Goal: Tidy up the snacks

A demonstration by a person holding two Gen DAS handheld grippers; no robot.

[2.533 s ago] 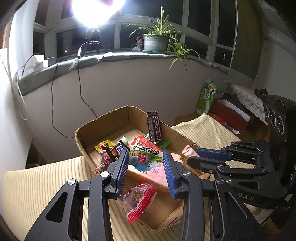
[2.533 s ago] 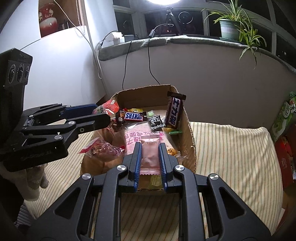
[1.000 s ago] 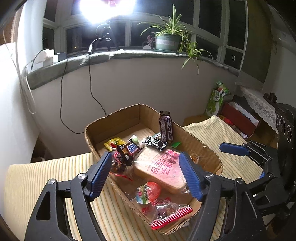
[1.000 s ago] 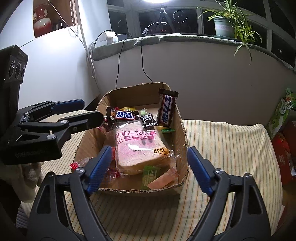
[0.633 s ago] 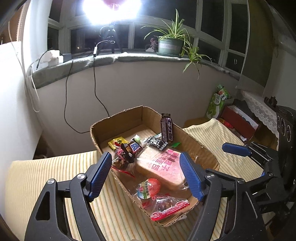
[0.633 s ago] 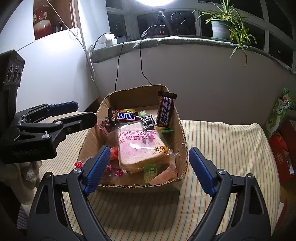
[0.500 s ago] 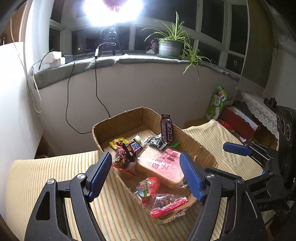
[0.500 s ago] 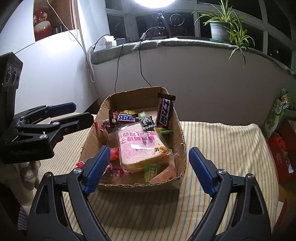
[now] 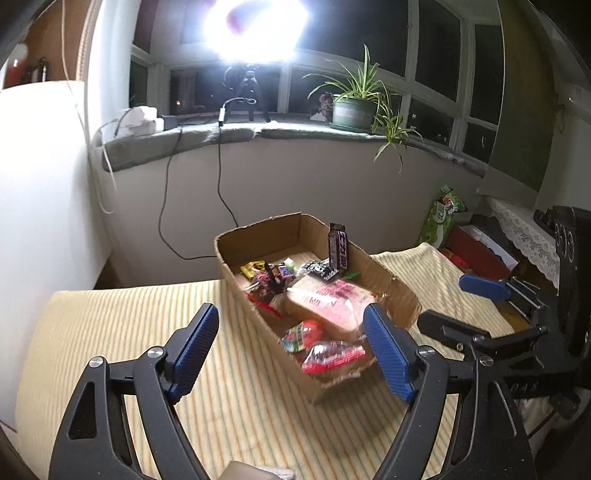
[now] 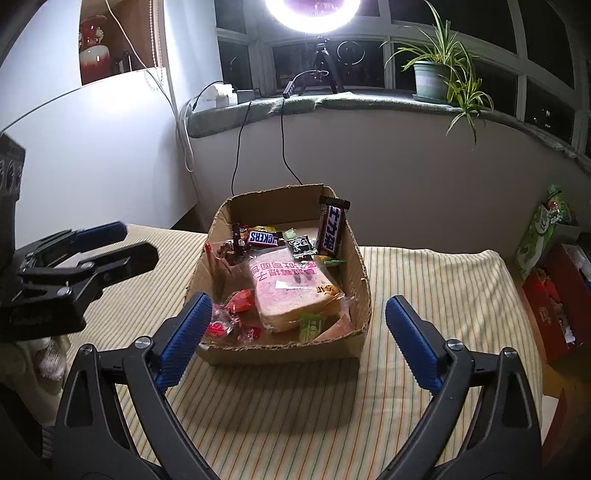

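Right gripper (image 10: pixel 299 334): fingers wide apart, nothing between pads, hovering above striped cloth (image 10: pixel 424 295). Just beyond fingertips, cardboard box (image 10: pixel 364 291), near wall between the two pads. Inside, nearest the left fingertip: red-wrapped candies (image 10: pixel 231 323) in clear plastic. Ahead of the gap btwn fingers: green sachet (image 10: pixel 311 325), then bagged bread slice (image 10: pixel 291 286) w/ pink print, filling box centre. Further on: Snickers bar (image 10: pixel 263 238) lying flat, small black packet (image 10: pixel 303 246) beside it, second Snickers bar (image 10: pixel 332 227) upright against the box wall on the right-finger side. Off to the left: left gripper (image 10: pixel 122 243), side-on, tips apart.

Left gripper (image 9: pixel 295 350): fingers also spread wide, empty, over same cloth. Box corner ahead, toward right fingertip; red-sealed candy bag (image 9: pixel 332 356) and round red-green packet (image 9: pixel 301 334) closest to that pad. Right gripper (image 9: pixel 458 306) further right, beside the box, tips apart.

Far: grey wall w/ black cable (image 10: pixel 282 144), windowsill, ring light (image 10: pixel 312 11) on tripod, potted spider plant (image 10: pixel 439 70). Far right of fingers: green snack bag (image 10: pixel 535 232), red box (image 10: pixel 557 295).
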